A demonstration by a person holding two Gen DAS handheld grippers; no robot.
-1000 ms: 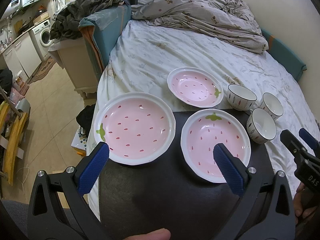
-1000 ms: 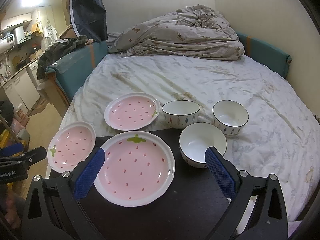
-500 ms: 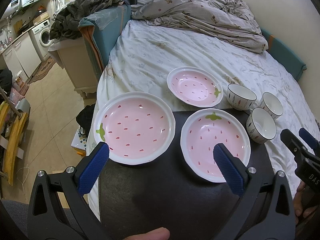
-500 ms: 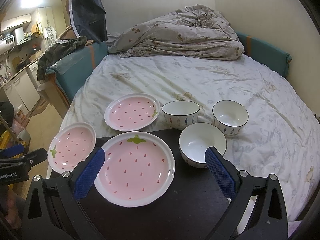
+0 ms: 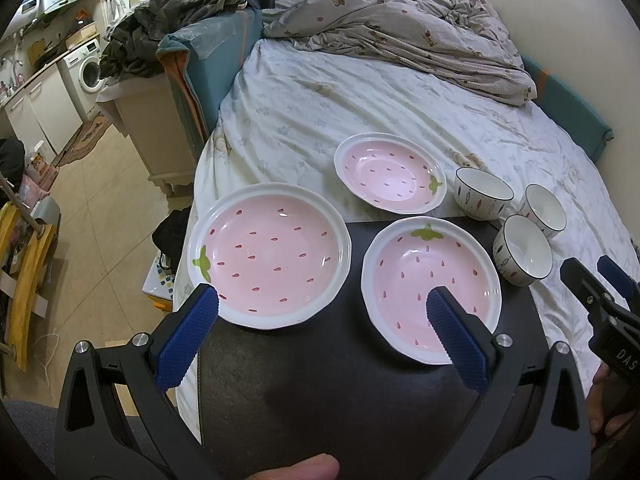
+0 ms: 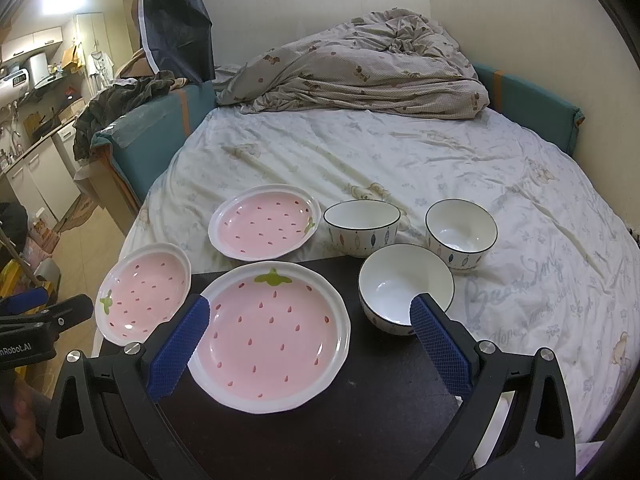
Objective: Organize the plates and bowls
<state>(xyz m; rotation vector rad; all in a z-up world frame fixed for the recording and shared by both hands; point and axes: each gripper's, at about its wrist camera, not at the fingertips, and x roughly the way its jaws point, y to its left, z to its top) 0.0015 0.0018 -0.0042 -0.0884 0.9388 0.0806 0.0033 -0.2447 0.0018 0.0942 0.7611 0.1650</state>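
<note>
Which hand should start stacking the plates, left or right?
Probably left. The left gripper is open, and the left plate lies just ahead between its fingers. The right gripper faces the middle plate and a bowl.

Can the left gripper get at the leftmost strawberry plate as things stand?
Probably yes. The left gripper is open and empty, the leftmost plate lies just ahead of its left finger, and nothing sits on the plate or between the two. Its near rim overhangs the black table, which leaves an edge to pinch.

Two plates [image 6: 269,332] [image 6: 145,292] and a bowl [image 6: 404,284] on my table [image 6: 360,400]; third plate [image 6: 265,222], two bowls [image 6: 362,226] [image 6: 461,232] behind on bed [image 6: 400,152].
</note>
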